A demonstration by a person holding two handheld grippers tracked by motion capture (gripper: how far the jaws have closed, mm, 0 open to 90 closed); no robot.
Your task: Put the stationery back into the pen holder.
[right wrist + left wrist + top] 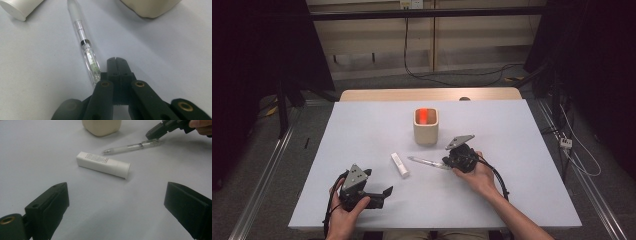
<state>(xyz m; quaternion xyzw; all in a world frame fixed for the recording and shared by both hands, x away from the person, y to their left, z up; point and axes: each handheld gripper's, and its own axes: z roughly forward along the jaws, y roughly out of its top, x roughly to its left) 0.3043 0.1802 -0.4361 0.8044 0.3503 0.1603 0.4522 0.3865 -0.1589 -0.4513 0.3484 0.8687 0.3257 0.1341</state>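
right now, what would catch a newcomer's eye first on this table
The beige holder at the table's middle, its inside glowing red, stands out first. In front of it lie a white tube and a clear pen, apart. The right tool, shut, sits against the pen's end, while the left tool stands open nearby.

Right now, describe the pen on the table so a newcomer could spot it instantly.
On the white table, start at the beige cup near the middle and look just below it, toward the person. The pen lies flat there, one end beside the shut right gripper. Unlike the stubby white tube next to it, it is thin and see-through.
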